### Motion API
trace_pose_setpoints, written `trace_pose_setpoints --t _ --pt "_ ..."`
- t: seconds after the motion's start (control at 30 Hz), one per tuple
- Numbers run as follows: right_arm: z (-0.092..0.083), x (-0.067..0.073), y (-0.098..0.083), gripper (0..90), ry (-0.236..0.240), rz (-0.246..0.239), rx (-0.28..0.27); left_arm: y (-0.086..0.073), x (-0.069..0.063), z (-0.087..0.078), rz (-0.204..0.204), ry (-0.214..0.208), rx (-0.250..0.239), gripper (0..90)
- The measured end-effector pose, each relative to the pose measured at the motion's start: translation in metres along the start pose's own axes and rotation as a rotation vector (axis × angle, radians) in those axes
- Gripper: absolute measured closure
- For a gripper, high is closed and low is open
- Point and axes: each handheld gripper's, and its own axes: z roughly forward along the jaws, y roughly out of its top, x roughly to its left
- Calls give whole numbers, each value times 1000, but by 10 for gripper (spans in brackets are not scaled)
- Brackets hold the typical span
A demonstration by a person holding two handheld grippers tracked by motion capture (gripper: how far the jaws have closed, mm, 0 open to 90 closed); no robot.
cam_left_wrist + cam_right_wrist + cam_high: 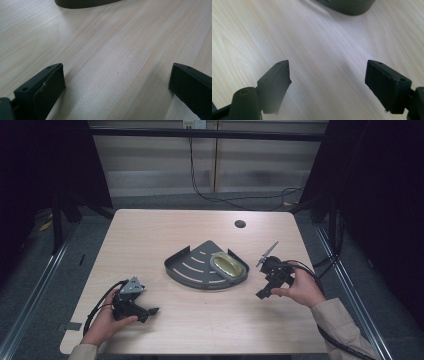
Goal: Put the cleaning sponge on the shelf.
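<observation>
A dark grey fan-shaped rack (192, 265) with curved slots lies at the middle of the wooden table. In its right corner rests an oval grey dish holding a yellow-green bar (228, 264). My left gripper (148, 313) sits low at the front left, held by a hand, jaws wide apart over bare wood (117, 75). The rack's rim (85, 3) shows at the top of the left gripper view. My right gripper (262, 293) hovers just right of the rack, open, with nothing between its jaws (327, 72). The rack's edge (349, 6) lies ahead of it.
The table (150, 232) has a round cable hole (240, 224) near its back edge. Cables trail from both grippers off the table's front. A black cable runs across the floor behind the table. Dark frames stand at both sides.
</observation>
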Motion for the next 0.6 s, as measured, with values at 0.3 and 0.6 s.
trace_pose_setpoints --t 0.3,0.6 --pt "7 -1 -15 199 -6 5 22 0 0 0 0 0 0 0" --pt "12 0 -28 199 7 29 36 0 0 0 0 0 0 0"
